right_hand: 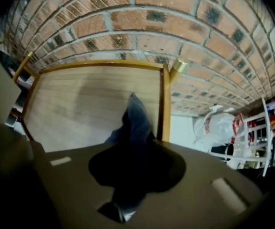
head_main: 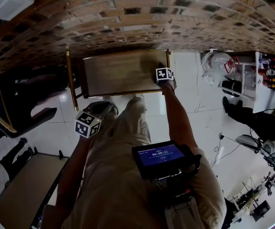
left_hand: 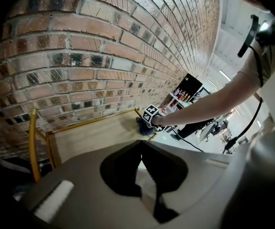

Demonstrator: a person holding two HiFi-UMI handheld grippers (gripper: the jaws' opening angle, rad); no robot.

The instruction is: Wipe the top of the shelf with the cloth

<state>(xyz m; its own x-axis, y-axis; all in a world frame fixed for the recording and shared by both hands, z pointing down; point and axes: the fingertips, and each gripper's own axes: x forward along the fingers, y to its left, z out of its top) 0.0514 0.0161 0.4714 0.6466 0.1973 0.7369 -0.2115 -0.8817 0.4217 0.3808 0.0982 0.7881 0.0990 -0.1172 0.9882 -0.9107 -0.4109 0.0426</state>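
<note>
Floor: glossy white tile (head_main: pixel 189 104), smooth and reflective, beneath you.

Nearest item: a flat dark screen unit (head_main: pixel 158 155) at your chest, rectangular, with a lit blue display.

Your left gripper (left_hand: pixel 140 144): matt grey shell with dark tapered jaws. The tips appear to meet and nothing is between them. It hangs short of the shelf, over the floor, its square-marker cube facing up.

Your right gripper (right_hand: pixel 130 147): pointed straight down over the shelf, jaws clamped on the cloth (right_hand: pixel 136 120).

Cloth: soft blue fabric, bunched and creased, rising to a peak beyond the jaws. It sits at the right edge of the shelf top, just beside the side rail, and seems to rest on the surface.

Shelf top (right_hand: pixel 80 109): pale wood-grain panel, rectangular and flat, with a duller band across its middle.

Frame (right_hand: pixel 165 104): slender gold-coloured metal rails and round-capped corner posts around the panel.

Farthest: rough red-brown brick wall (head_main: pixel 142 18) with pale mortar lines, right behind the shelf. To its right is a crumpled white plastic bag (right_hand: pixel 216 128).
</note>
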